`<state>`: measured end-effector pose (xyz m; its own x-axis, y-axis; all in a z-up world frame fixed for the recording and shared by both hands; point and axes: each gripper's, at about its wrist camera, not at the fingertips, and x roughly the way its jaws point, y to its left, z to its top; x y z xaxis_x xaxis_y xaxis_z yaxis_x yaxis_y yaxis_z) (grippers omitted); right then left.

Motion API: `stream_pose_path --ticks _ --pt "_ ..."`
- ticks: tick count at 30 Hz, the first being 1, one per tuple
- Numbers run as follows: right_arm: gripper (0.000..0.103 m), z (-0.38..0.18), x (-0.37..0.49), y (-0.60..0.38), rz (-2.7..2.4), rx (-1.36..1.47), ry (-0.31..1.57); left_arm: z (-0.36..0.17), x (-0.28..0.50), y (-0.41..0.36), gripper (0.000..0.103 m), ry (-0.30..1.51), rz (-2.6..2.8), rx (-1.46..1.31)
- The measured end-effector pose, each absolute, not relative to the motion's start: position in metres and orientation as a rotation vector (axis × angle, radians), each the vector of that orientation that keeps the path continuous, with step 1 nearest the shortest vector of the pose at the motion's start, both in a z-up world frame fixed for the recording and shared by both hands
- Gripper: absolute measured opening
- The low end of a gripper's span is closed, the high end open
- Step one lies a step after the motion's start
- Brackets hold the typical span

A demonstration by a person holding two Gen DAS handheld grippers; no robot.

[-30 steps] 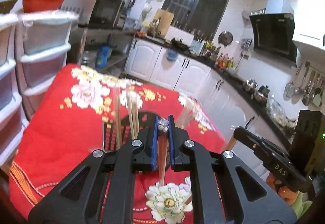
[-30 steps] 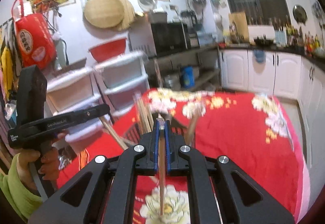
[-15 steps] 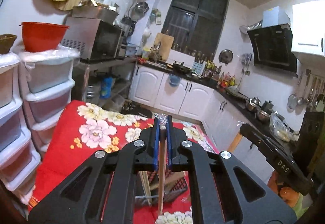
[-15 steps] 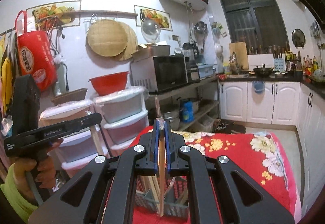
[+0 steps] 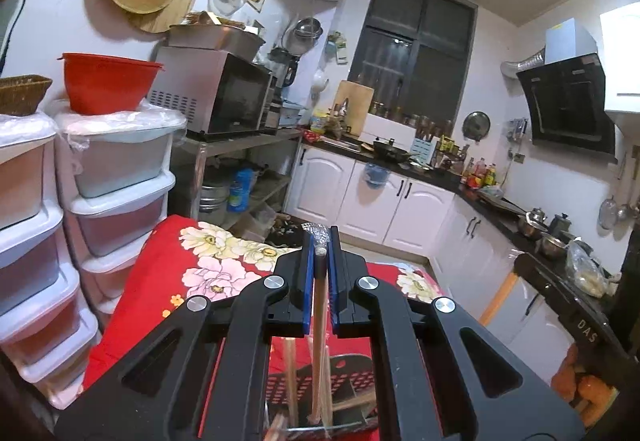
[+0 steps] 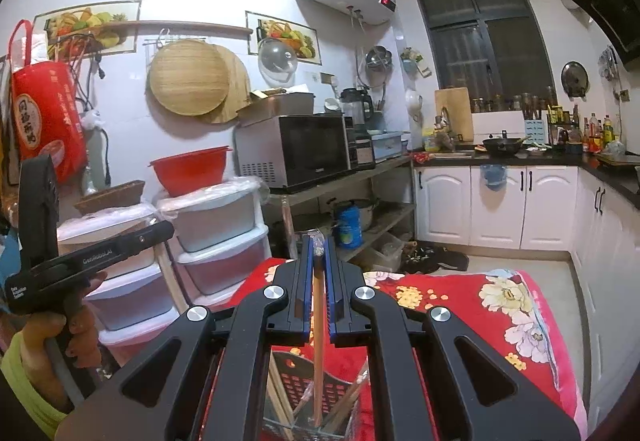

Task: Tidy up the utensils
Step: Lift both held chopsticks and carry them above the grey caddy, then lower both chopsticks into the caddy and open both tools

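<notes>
Left wrist view: chopstick clamped between the blue pads of the left gripper, hanging straight down, tip low inside the dark slotted holder on the red floral cloth. More sticks leaning in the same holder. Right wrist view: much the same, a second chopstick pinched tight in the right gripper, wrapped top end poking just above the pads, lower end down among the loose sticks of that holder. Left hand and its tool visible at the frame's left edge, well apart from the right.

Step in hand, by the look of it: one stick per gripper, either being lifted clear of the holder or being lowered in; cannot tell which from these views alone. Next move calls for keeping each stick vertical so the tip clears the holder's rim and the leaning neighbours, then a steady carry, or a clean release with the tip seated. Beyond: drawer stack, red bowl, microwave, counters along the far wall.
</notes>
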<state>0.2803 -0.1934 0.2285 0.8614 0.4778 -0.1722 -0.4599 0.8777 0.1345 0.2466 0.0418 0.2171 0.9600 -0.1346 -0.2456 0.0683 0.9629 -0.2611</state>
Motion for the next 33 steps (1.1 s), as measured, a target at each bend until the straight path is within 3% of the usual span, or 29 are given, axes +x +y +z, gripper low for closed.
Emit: stream_pose_path --ticks 33 --pt "0.006 0.147 0.336 -0.148 0.519 0.109 0.359 0.124 0.288 0.057 0.002 0.417 -0.034 -0.262"
